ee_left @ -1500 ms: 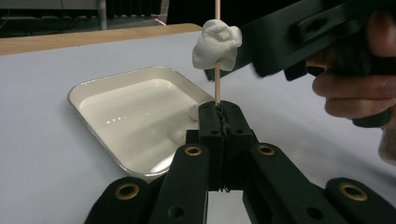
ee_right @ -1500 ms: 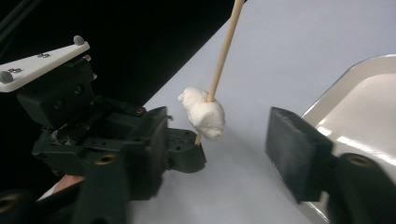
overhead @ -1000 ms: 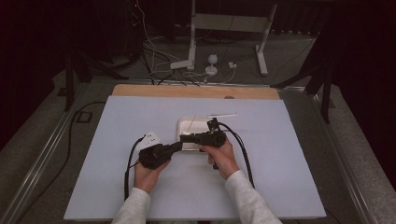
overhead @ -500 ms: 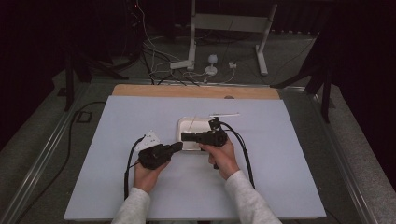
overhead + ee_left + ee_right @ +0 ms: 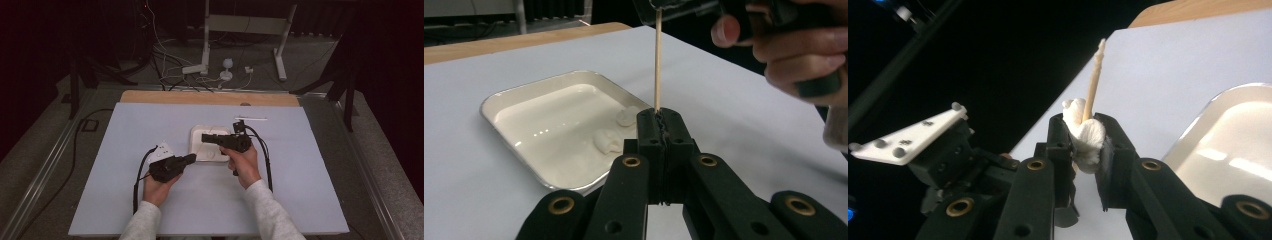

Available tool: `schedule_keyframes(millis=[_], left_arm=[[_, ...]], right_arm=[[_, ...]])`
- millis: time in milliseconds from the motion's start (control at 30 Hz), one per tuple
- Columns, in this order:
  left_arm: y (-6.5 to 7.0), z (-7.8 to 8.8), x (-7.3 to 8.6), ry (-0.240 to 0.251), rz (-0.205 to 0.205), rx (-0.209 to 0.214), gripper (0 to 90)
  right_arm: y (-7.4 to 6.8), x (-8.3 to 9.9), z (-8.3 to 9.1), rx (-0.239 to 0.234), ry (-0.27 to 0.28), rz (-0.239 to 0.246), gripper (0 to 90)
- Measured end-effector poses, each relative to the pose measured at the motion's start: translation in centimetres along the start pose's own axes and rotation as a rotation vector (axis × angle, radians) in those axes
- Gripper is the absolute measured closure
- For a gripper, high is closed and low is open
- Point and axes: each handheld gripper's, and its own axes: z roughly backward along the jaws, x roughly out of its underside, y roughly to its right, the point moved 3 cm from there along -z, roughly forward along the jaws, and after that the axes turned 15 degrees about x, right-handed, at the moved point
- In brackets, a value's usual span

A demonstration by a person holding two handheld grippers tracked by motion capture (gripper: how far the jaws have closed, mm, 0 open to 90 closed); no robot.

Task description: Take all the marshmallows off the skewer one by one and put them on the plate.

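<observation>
A thin wooden skewer [image 5: 657, 60] stands upright, its lower end pinched in my shut left gripper [image 5: 659, 117] beside the near right corner of a white tray [image 5: 524, 90]. Above it, my right gripper [image 5: 1083, 122] is shut on a soft white piece [image 5: 1088, 145] that sits on the skewer [image 5: 1094, 85], whose tip pokes out past the jaws. In the high view the left gripper [image 5: 192, 158] lies just in front of the tray [image 5: 196, 131], and the right gripper [image 5: 205, 136] reaches over it from the right. Two more white pieces [image 5: 626, 116] lie in the tray.
The tray sits mid-table on a pale sheet [image 5: 125, 125] with a wooden strip [image 5: 165, 96] along the far edge. A thin white stick [image 5: 250, 119] lies behind the tray. Cables and stand legs [image 5: 280, 45] occupy the dark floor beyond.
My right gripper has shifted slightly left and toward the far side over the tray. The left hand has stayed where it was.
</observation>
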Motion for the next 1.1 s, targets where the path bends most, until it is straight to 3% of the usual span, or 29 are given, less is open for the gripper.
schedule_keyframes(millis=[67, 167, 267, 367, 433, 500, 533, 633, 700, 1100], left_arm=[[0.0, 0.1, 0.0, -0.001, -0.001, -0.003, 90.0], [-0.2, 0.2, 0.2, -0.005, 0.002, 0.000, 90.0], [0.0, -0.1, 0.2, -0.012, -0.011, 0.003, 90.0], [0.0, 0.0, 0.3, -0.033, -0.023, -0.014, 90.0], [-0.3, 0.0, 0.8, -0.088, -0.027, -0.051, 90.0], [-0.8, 0.2, 1.3, -0.080, 0.009, -0.056, 90.0], [-0.9, 0.3, 1.3, -0.066, 0.019, -0.058, 90.0], [-0.9, 0.4, 0.9, -0.043, 0.020, -0.058, 90.0], [-0.8, 0.4, 0.8, -0.040, 0.020, -0.061, 90.0], [-1.1, 0.9, 0.6, -0.004, 0.053, -0.063, 90.0]], right_arm=[[0.0, -0.2, 0.3, 0.001, 0.014, 0.002, 78.8], [0.5, -0.9, 1.1, -0.002, 0.059, -0.045, 78.9], [0.5, -1.2, 1.4, 0.017, 0.059, -0.018, 78.8], [0.6, -1.6, 1.8, 0.019, 0.077, -0.033, 78.9], [1.0, -2.1, 2.4, 0.018, 0.122, -0.058, 79.8], [1.6, -3.0, 3.9, 0.003, 0.186, -0.098, 80.3], [1.8, -3.5, 4.5, 0.005, 0.190, -0.091, 80.3], [1.7, -3.9, 5.7, 0.069, 0.176, -0.013, 80.2], [1.8, -3.9, 5.9, 0.082, 0.174, 0.003, 80.1], [2.7, -3.1, 4.7, 0.144, 0.138, 0.033, 79.3]])
